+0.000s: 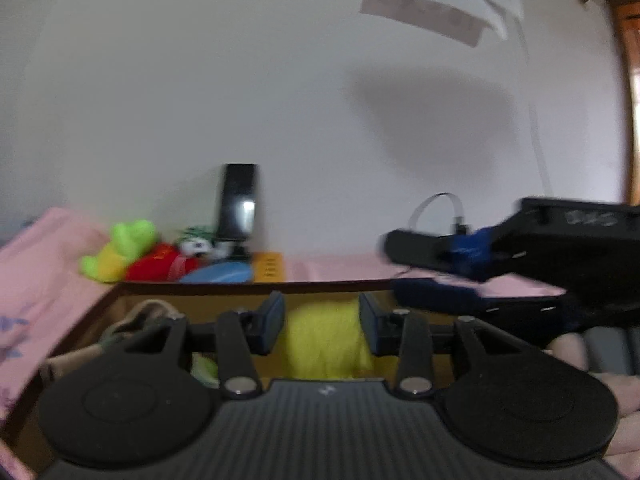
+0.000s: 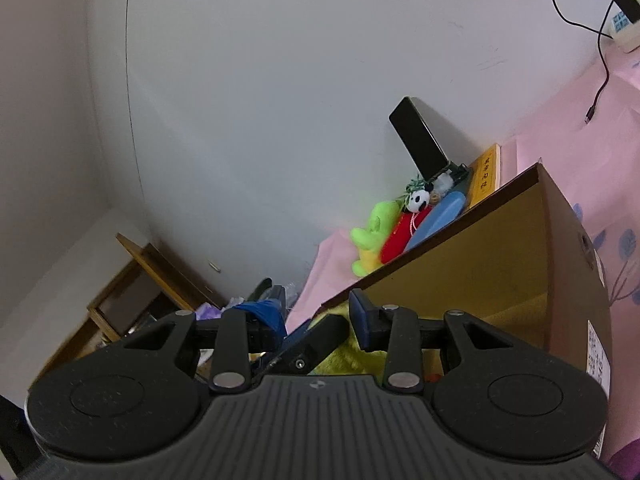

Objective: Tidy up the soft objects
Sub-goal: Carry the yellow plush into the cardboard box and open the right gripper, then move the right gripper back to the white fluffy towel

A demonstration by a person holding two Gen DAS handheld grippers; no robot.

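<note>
My left gripper (image 1: pixel 322 322) is open over the open cardboard box (image 1: pixel 208 287), with a fuzzy yellow soft toy (image 1: pixel 324 340) between its fingers; whether they touch it I cannot tell. A beige-and-green soft item (image 1: pixel 136 320) lies in the box at the left. My right gripper (image 2: pixel 316 324) is open and empty, above the box (image 2: pixel 500 264) and the yellow toy (image 2: pixel 340 354); it also shows in the left wrist view (image 1: pixel 400 264). The left gripper's finger (image 2: pixel 320 340) crosses between its fingers. Green, red and panda plush toys (image 1: pixel 136 252) lie behind the box (image 2: pixel 384 232).
A black phone on a stand (image 1: pixel 238 204) leans by the wall, next to a blue case (image 1: pixel 220 273) and a yellow box (image 1: pixel 269 267). Pink bedding (image 1: pixel 44 264) surrounds the box. A wooden side table (image 2: pixel 132 288) stands lower left. A power strip with cables (image 2: pixel 622 24) lies at the far right.
</note>
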